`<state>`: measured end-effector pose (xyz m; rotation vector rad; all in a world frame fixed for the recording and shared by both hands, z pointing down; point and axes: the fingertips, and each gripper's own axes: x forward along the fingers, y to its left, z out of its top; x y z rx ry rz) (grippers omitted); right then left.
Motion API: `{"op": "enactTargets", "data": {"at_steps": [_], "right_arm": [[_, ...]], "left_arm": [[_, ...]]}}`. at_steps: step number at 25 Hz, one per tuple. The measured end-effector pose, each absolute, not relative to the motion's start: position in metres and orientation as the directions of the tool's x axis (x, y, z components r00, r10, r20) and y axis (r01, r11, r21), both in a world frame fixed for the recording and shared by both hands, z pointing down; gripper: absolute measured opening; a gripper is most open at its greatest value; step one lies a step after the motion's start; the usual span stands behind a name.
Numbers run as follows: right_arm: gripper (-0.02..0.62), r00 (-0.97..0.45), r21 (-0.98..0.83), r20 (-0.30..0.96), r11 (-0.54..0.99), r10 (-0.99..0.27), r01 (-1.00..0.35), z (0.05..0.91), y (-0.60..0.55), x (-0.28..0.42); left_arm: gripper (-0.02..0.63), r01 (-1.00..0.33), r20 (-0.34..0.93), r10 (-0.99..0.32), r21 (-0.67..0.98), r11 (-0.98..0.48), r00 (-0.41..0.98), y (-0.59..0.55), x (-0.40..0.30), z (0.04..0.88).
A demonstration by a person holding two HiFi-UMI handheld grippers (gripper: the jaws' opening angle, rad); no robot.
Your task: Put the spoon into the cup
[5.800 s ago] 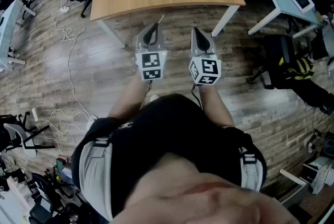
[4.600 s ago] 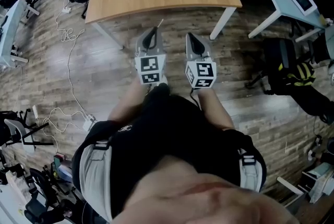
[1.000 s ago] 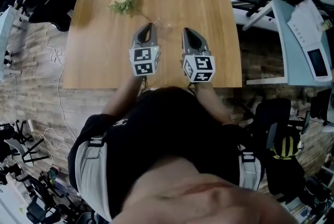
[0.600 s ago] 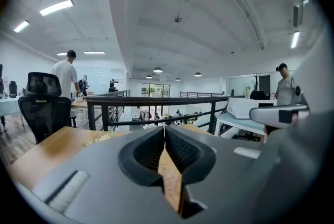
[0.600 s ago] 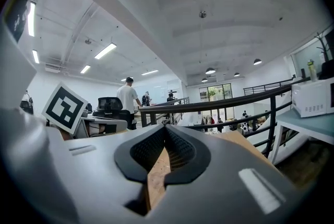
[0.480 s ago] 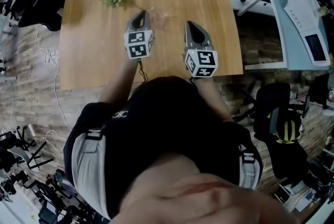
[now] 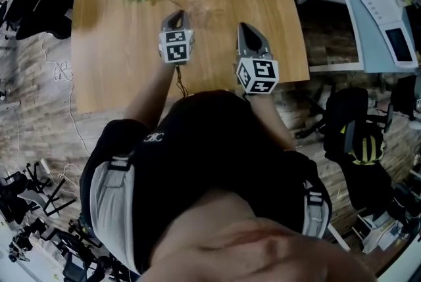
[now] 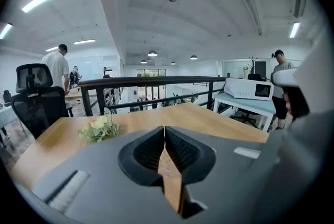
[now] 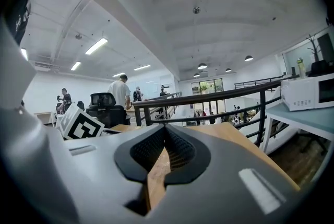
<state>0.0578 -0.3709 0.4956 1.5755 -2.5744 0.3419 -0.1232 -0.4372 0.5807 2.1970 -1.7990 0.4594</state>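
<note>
Left cube: the white marker cube (image 7: 175,47) on the left hand-held gripper (image 7: 175,13) carries black square code patterns, no letters.
Right cube: the white marker cube (image 7: 257,75) on the right hand-held gripper (image 7: 245,26) carries the same.
Shirt: the black shirt (image 7: 217,162) has a small white emblem (image 7: 154,137), unreadable.
Words, numbers: none legible.

left gripper (image 8: 164,133): jaws pressed together, nothing between them | wooden table (image 8: 209,119): ahead | flower sprig (image 8: 99,129): 10 o'clock on table (pale blooms, green leaves) | black railing (image 8: 151,81): 12 o'clock beyond table | office chair (image 8: 32,97): 9 o'clock
</note>
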Motion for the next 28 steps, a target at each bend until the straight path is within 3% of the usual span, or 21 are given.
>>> {"op": "enactTargets", "data": {"at_steps": [20, 28], "right_arm": [[0.000, -0.433, -0.160, 0.259, 0.403, -0.864, -0.901, 0.512, -0.378, 0.070], [0.000, -0.439, -0.156, 0.277, 0.411, -0.855, -0.898, 0.518, -0.381, 0.073]], "left_arm": [[0.021, -0.967, 0.543, -0.818, 0.248, -0.058, 0.189, -0.452, -0.129, 0.652], [0.021, -0.970, 0.578, -0.800, 0.244, -0.020, 0.162, -0.452, -0.133, 0.664]]}}
